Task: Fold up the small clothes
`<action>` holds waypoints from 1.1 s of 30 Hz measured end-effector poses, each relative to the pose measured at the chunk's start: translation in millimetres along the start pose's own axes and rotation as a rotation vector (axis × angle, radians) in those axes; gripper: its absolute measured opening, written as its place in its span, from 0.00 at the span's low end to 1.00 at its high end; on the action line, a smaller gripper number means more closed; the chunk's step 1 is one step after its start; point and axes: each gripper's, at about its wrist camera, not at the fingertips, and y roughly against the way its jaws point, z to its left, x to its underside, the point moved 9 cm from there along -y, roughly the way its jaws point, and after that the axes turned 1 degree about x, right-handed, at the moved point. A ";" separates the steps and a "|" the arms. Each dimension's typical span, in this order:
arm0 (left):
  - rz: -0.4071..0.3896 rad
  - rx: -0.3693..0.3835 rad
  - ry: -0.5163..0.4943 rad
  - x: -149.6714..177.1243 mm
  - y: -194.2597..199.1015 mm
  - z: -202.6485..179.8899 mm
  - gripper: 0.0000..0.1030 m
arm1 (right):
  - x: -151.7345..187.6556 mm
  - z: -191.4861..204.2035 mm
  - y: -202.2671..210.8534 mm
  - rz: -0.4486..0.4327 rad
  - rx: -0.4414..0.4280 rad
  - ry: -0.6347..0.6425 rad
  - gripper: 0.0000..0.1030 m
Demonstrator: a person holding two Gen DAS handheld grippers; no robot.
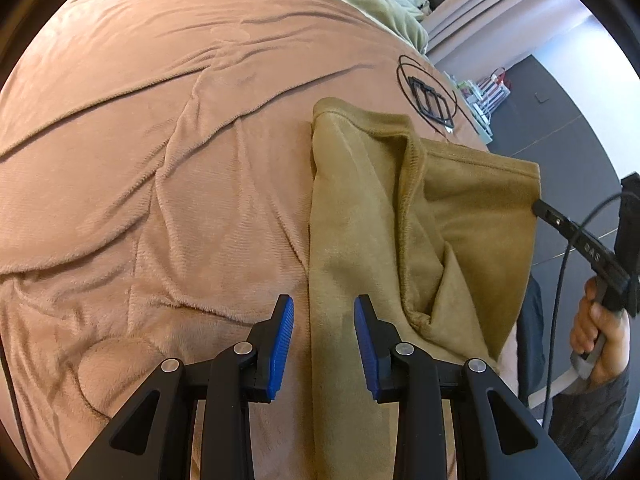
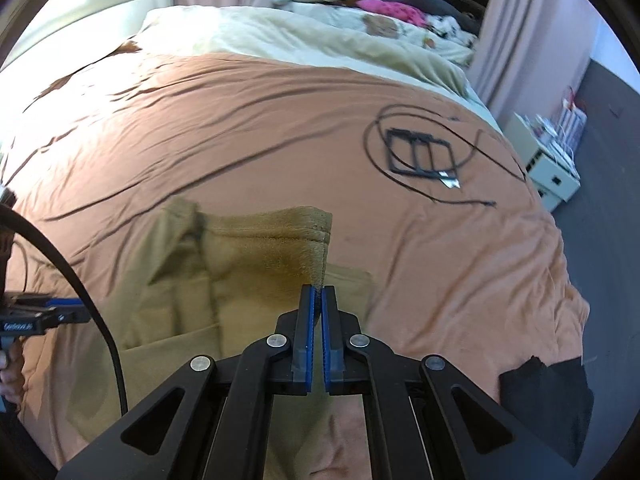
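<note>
The olive garment (image 1: 360,216) ran off the bottom edge of the left wrist view, its lower end unseen. At the right edge, the right gripper (image 1: 538,209) was cut off, tips buried in cloth (no telling the pads apart). In the right wrist view, the black frame (image 2: 420,154) at upper right was smeared, the left gripper (image 2: 76,310) clipped at far left.

My left claw (image 1: 324,344) hovers with its blue pads apart over the near edge of the tan garment (image 1: 360,220) on the pink blanket (image 1: 160,160). At right, my right claw (image 1: 538,206) pinches the garment's lifted corner.
</note>
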 end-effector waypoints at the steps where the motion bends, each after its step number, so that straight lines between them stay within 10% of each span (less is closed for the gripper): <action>1: 0.001 -0.005 -0.002 0.2 -1.5 0.7 0.32 | -0.3 -3.8 -3.7 0.003 -0.001 -0.013 0.00; 16: 0.009 -0.045 0.012 0.2 -11.5 9.9 0.32 | 9.3 -68.7 -92.7 0.081 0.072 -0.229 0.00; 21: 0.006 -0.042 0.017 -1.5 -11.8 9.8 0.32 | 15.6 -59.2 -89.0 0.098 -0.045 -0.280 0.00; 25: 0.010 -0.028 0.025 -1.0 -11.6 8.8 0.32 | 21.1 -39.4 -76.1 0.095 -0.086 -0.218 0.59; 33: 0.025 -0.008 0.030 0.1 -13.9 7.5 0.32 | 38.3 4.6 -37.8 0.087 -0.145 -0.066 0.64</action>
